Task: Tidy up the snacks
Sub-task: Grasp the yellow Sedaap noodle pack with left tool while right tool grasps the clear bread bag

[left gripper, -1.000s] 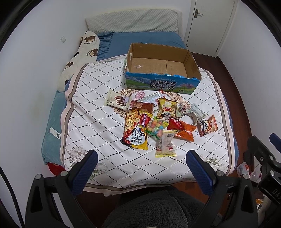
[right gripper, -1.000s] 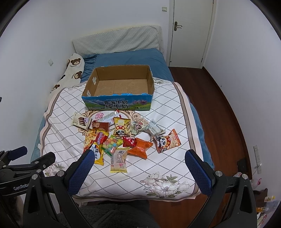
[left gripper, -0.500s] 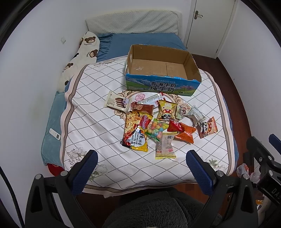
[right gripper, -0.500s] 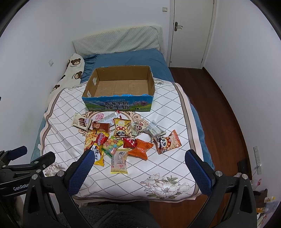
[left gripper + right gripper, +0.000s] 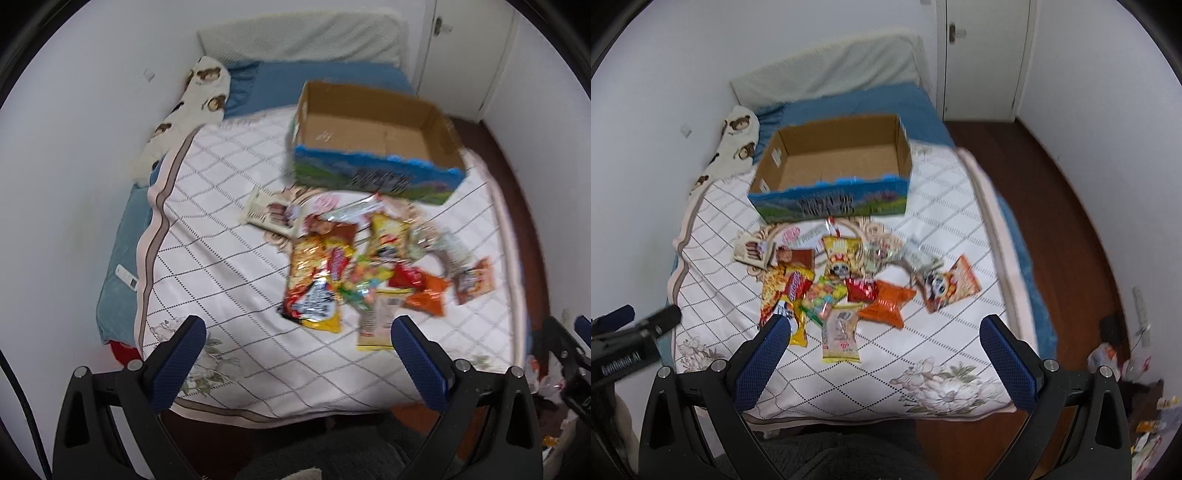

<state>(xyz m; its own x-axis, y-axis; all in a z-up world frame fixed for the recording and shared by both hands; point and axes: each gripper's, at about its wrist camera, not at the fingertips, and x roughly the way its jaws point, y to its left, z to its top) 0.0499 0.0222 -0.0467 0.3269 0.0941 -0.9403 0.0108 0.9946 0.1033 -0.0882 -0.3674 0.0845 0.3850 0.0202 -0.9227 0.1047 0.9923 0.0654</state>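
Left gripper [image 5: 297,354]: jaws spread wide and holding nothing, poised above the near edge of the bed.
Right gripper [image 5: 882,350]: jaws likewise wide apart and empty, over the bed's foot; the left tool shows at the left margin of this view.
Quilt [image 5: 713,258]: white with a dark diamond grid and flower prints at the near corners, spread across the bed.
Snacks [image 5: 849,284]: a loose pile of packets mid-quilt, several overlapping, between the grippers and the box.
Nearest packets: a pale yellow-edged sachet [image 5: 841,334] and a long red-and-yellow bag [image 5: 785,295], with an orange pouch [image 5: 888,302] to the right.
Panda packet [image 5: 951,284]: lies slightly apart at the pile's right.
Cardboard box [image 5: 831,199]: open, nothing inside, blue-printed front, just beyond the pile.
Bear-print pillow [image 5: 733,147]: against the left wall.
Door [image 5: 982,55]: closed, at the far wall.
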